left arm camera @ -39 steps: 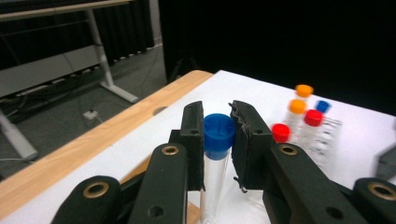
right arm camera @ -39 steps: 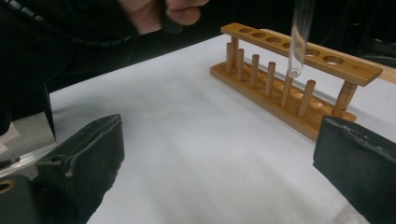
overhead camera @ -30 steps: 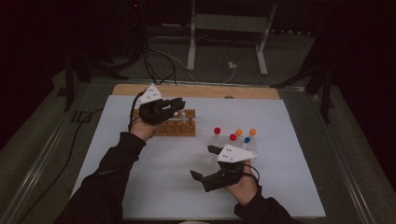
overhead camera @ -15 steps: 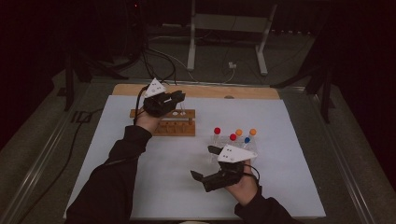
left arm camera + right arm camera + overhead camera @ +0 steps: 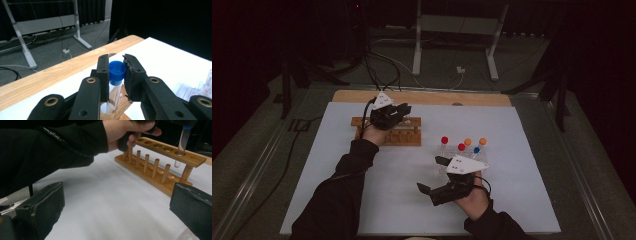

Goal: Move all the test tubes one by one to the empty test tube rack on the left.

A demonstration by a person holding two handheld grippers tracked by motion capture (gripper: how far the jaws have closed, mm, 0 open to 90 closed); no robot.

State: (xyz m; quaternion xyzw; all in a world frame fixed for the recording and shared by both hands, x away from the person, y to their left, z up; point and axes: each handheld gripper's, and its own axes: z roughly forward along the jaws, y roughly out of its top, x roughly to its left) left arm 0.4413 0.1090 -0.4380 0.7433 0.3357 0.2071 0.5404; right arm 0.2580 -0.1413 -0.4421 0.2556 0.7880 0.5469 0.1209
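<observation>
Insertion step: the left gripper, clamped on a blue-capped test tube, lowers it into an end hole of the wooden rack near the bench's far edge, next requiring vertical seating before release; the right gripper waits, jaws apart.

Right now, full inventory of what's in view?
Blue-capped tube: 1, clear, in left gripper, lower end through an end hole of the rack.
Wooden rack: 1, brown, far left of mat.
Loose tubes: 5, caps two red, two orange, one blue, standing mid-right.
Mat: 1, white, on table.
Wooden board: 1, tan, mat's far edge.
Left gripper: black, shut on tube.
Right gripper: black, open, empty.
</observation>
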